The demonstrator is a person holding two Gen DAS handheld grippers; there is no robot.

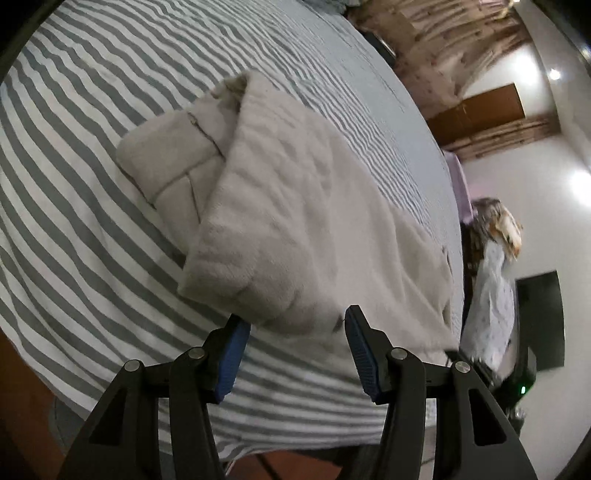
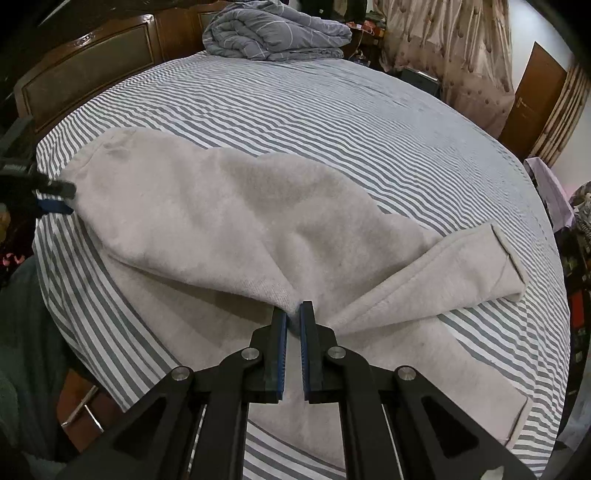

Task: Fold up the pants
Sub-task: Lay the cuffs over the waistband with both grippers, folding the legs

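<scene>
The pants (image 2: 207, 221) are a soft, fuzzy, matt beige fleece cloth with stitched hems. The bedsheet (image 2: 332, 122) is smooth woven cloth in grey and white stripes. The headboard (image 2: 85, 74) is dark polished wood. The quilt (image 2: 273, 33) is puffy grey cloth. The right gripper (image 2: 293, 314) is matt black plastic with ribbed blue pads and shiny metal pins.

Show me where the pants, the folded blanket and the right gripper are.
pants (image 2: 229, 221): right wrist view, middle of the folded-over leg.
folded blanket (image 2: 277, 33): right wrist view, top of the pile.
right gripper (image 2: 293, 314): right wrist view, between the fingertips.
</scene>
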